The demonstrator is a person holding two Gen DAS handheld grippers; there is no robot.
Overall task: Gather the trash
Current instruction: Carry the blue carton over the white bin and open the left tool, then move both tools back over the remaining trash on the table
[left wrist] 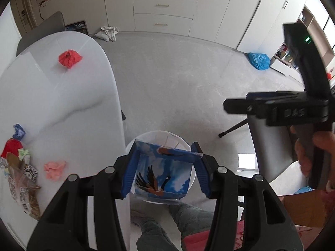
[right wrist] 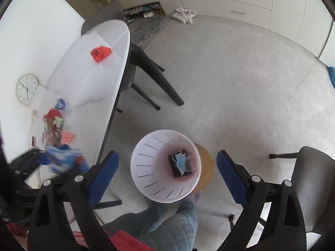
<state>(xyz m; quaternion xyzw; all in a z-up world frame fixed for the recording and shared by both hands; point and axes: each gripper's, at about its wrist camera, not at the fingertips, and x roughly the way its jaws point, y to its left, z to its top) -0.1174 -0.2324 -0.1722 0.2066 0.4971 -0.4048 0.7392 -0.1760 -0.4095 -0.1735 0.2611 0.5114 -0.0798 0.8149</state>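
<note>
My left gripper is shut on a blue carton printed with sky and a flying bird, held above the white slotted bin beside the table. The carton shows blurred in the right wrist view. My right gripper is open and empty, straight above the bin, which holds a blue face mask on a dark item. Red, pink and blue crumpled papers lie on the white table.
A pile of wrappers sits at the table's near left edge. A wall clock hangs left. Chairs stand around; the bin rests on a wooden stool. A blue bag and a white bag lie on the floor.
</note>
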